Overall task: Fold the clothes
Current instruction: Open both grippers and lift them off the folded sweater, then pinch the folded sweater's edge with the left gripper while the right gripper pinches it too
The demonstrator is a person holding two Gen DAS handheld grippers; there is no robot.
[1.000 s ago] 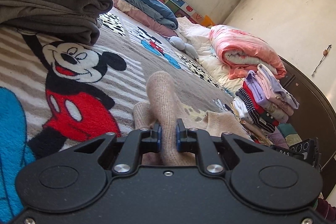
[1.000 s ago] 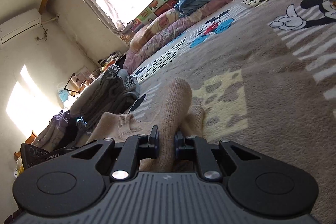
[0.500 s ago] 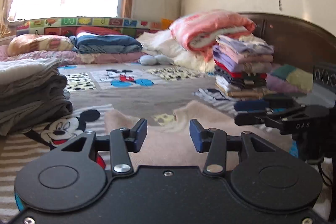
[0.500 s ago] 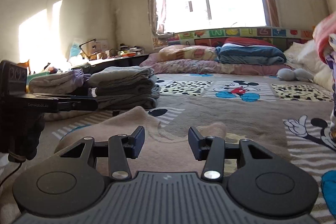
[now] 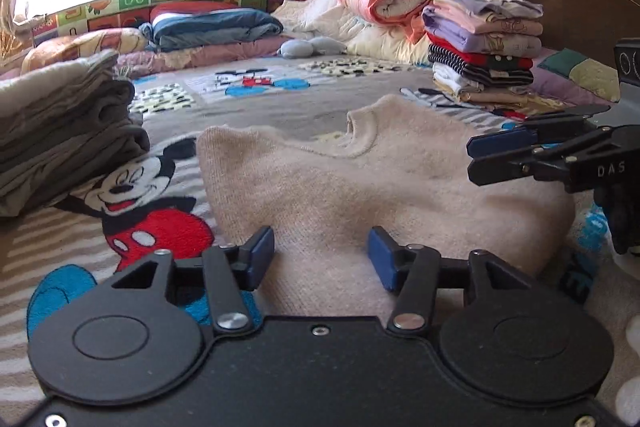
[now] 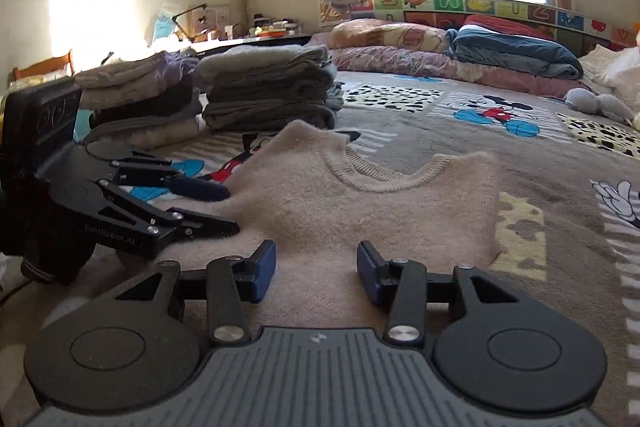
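A beige sweater (image 5: 360,187) lay spread on the cartoon-print blanket (image 5: 132,187), filling the middle of both views with its collar toward the window. The left gripper (image 5: 321,259) hovered low over the near edge, jaws opening, nothing between them. The right gripper (image 6: 316,271) stood apart, gripping nothing. Grey folded stacks (image 6: 268,91) sat upper left in the right view.

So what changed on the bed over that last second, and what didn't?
Both let go. A second ago the left hand-held gripper and right hand-held gripper were each pinched shut on a raised fold of the beige sweater. Now the sweater lies flat, neckline away from them, nothing between either pair of jaws; the left is opening further. Both views rolled from tilted to level. The grey stack and colourful stack stayed put.
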